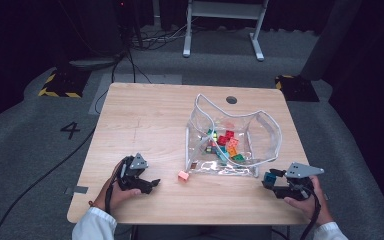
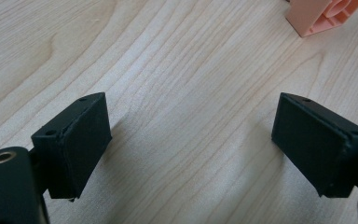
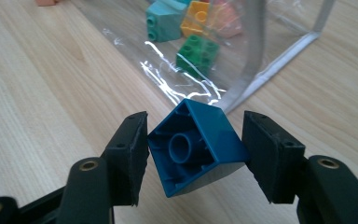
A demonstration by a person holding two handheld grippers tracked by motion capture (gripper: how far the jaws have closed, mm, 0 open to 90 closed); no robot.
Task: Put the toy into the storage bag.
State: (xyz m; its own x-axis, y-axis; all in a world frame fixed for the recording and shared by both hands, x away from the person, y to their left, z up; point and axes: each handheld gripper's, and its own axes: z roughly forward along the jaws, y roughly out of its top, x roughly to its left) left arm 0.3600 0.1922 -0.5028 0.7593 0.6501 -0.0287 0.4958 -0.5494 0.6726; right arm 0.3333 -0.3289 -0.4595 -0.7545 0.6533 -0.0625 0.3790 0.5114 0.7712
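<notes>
A clear plastic bag [image 1: 265, 131] stands open on the wooden table [image 1: 145, 120] with several coloured bricks inside, among them green [image 3: 196, 52], teal [image 3: 163, 21] and orange [image 3: 196, 17] ones. My right gripper [image 1: 271, 179] is at the front right, beside the bag's near corner, shut on a dark blue brick [image 3: 196, 147] that sits tilted between the pads with its hollow underside toward the camera. A salmon brick [image 1: 183, 175] lies loose in front of the bag. My left gripper [image 1: 151, 184] rests low at the front left, open, nothing between its jaws; the salmon brick [image 2: 324, 14] lies ahead of it.
A round cable hole [image 1: 231, 99] is at the table's far edge. Beyond the table are a white frame's legs [image 1: 222, 27], floor cables and yellow-black marked bases [image 1: 60, 82]. The table's left half is bare wood.
</notes>
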